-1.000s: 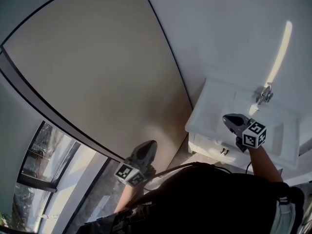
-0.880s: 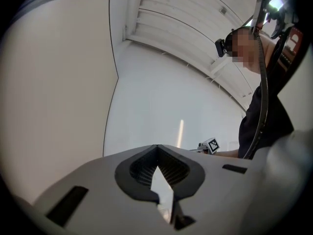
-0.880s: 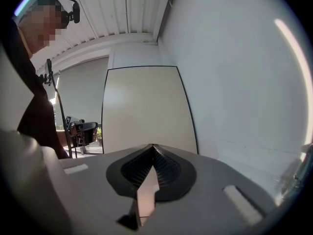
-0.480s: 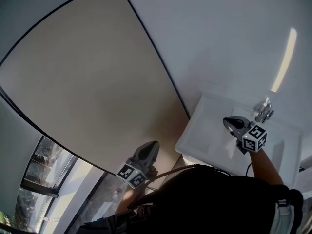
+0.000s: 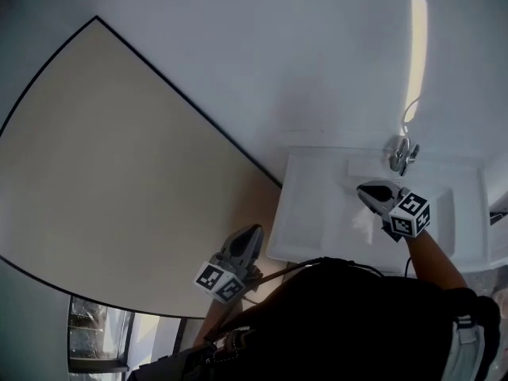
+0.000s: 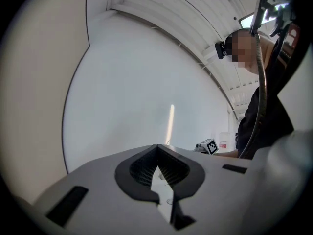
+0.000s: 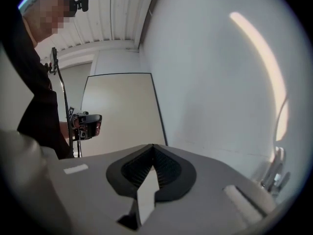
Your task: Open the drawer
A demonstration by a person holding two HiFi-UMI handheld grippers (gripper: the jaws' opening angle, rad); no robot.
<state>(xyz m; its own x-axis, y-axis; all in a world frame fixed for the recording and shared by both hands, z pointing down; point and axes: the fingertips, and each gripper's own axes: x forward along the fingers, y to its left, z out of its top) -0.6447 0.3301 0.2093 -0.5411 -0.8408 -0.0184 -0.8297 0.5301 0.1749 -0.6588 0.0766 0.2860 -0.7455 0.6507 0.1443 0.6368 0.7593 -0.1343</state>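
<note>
The drawer front under the sink has gone from sight, so its axis cannot be told. The right hand-held gripper hangs over the sink and the left hand-held gripper is left of it, both closed and empty. This looks like the approach; next, reach down to the sink's near front for a handle

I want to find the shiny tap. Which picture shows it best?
The head view: the tap shows whole from above, at the back of the white sink, just beyond the right hand-held gripper. The right gripper view catches only part of it at its edge. I can't find it in the left gripper view.
</note>
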